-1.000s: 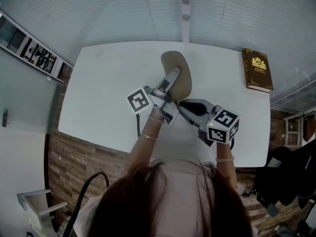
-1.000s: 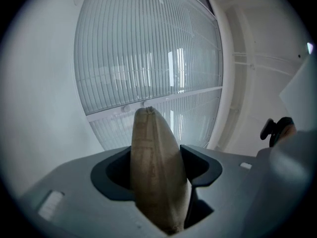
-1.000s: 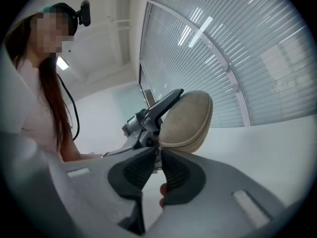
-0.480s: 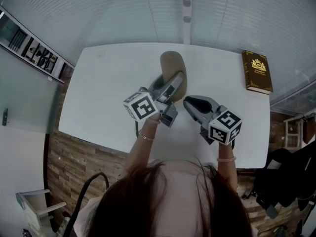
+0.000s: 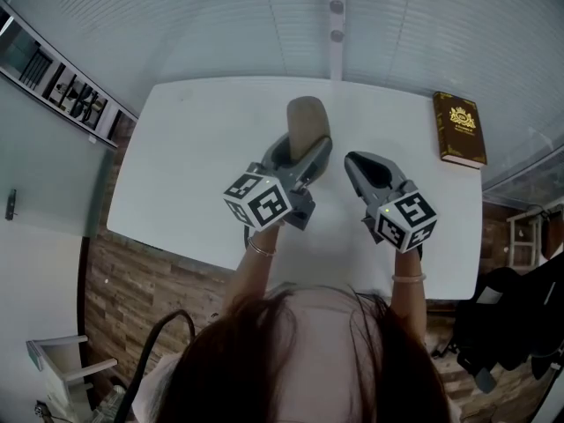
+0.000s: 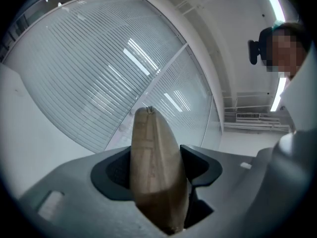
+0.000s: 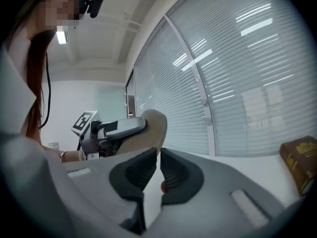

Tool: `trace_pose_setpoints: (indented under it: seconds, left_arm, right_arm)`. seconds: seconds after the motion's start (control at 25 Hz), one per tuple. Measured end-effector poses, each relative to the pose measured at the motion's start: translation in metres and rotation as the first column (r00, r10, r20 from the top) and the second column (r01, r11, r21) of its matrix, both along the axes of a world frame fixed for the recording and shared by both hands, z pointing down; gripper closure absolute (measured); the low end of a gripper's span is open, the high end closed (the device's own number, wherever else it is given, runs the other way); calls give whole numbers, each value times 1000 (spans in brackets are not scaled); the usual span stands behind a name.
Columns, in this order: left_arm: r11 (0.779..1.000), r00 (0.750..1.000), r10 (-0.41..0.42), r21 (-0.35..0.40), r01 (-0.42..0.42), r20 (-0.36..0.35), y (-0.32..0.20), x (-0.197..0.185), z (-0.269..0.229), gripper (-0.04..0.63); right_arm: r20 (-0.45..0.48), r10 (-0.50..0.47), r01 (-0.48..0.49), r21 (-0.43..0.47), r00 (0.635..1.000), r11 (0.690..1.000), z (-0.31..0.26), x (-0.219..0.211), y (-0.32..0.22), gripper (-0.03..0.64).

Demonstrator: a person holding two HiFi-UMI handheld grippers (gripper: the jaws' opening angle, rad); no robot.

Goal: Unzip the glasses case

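1. The tan glasses case [image 5: 307, 123] is clamped on edge in the left tongs [image 5: 304, 159]. It sits over the middle of the white counter [image 5: 189, 161], with its rounded far end pointing toward the window blinds [image 5: 220, 25]. Whether it touches the counter, I cannot tell.
2. In the left gripper view the case [image 6: 157, 167] fills the gap between the jaws of the left tongs [image 6: 158, 175]. A dark pad presses each flat side, its narrow edge faces the camera, and a small tab shows at its far tip.
3. The right tongs [image 5: 359, 164] hang just beside the case on its right, apart from it.
4. In the right gripper view the right tongs [image 7: 159, 170] are closing. Only a slim gap shows between the ribbed pads, with nothing gripped in it. The case [image 7: 151, 125] and the left tongs [image 7: 119, 129] show beyond them to the left.
5. Each gripper carries a cube with square markers: the left cube [image 5: 258, 201] and the right cube [image 5: 405, 220].
6. A bracelet [image 5: 260, 248] circles the left wrist.
7. A brown book [image 5: 459, 128] with a gold emblem lies flat near the counter's far right corner, well apart from the case.
8. Wooden floor [image 5: 132, 280] shows below the counter's near edge.
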State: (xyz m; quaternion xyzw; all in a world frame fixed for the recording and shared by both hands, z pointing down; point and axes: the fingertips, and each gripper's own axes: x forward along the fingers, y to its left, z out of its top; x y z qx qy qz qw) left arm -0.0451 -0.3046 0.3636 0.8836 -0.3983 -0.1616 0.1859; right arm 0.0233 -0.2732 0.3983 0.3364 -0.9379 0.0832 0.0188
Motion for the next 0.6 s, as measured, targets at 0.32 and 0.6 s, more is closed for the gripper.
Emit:
trace_pose_setpoints:
  seconds: [0.32, 0.6]
  left_arm:
    - [998, 997, -37, 48, 34, 72, 21, -3, -6, 302]
    - [997, 990, -51, 70, 42, 130, 44, -7, -4, 302]
  right_arm:
    - [-26, 80, -78, 45, 996, 996, -9, 11, 4, 612]
    - [-38, 134, -131, 79, 990, 988, -17, 13, 18, 614]
